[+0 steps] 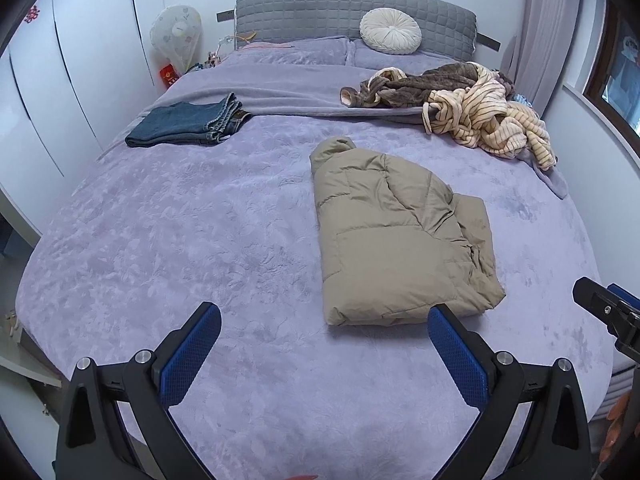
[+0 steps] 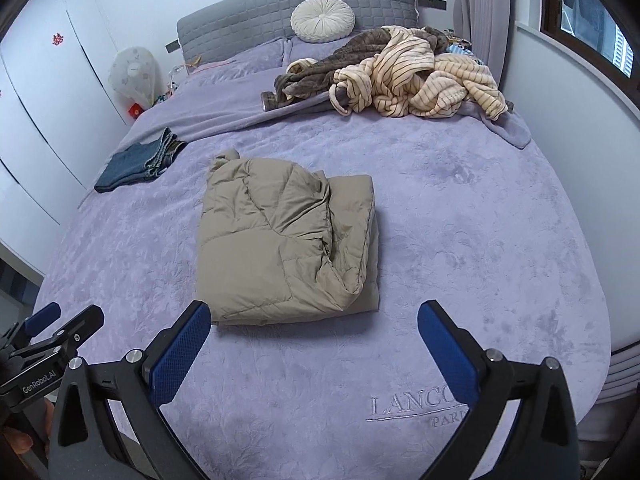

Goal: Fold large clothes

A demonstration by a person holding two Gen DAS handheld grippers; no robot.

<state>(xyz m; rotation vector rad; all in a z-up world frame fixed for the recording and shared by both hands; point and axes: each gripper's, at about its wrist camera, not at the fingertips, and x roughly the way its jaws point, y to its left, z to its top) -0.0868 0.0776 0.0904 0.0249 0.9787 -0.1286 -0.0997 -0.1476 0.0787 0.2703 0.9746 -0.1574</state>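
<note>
A tan puffer jacket (image 1: 394,236) lies folded into a thick rectangle on the purple bed; it also shows in the right wrist view (image 2: 286,240). My left gripper (image 1: 324,316) is open and empty, held above the near edge of the bed, just short of the jacket's near left corner. My right gripper (image 2: 314,314) is open and empty, just short of the jacket's near edge. The right gripper's tip (image 1: 600,308) shows at the right edge of the left wrist view. A heap of striped cream and brown clothes (image 1: 464,108) lies unfolded at the far right of the bed (image 2: 404,76).
Folded blue jeans (image 1: 188,124) lie at the far left of the bed (image 2: 136,162). A round white cushion (image 1: 390,31) leans on the grey headboard (image 1: 320,12). White wardrobe doors (image 1: 60,92) stand left, a window wall (image 2: 580,52) right. The purple bedcover (image 1: 180,240) spreads around the jacket.
</note>
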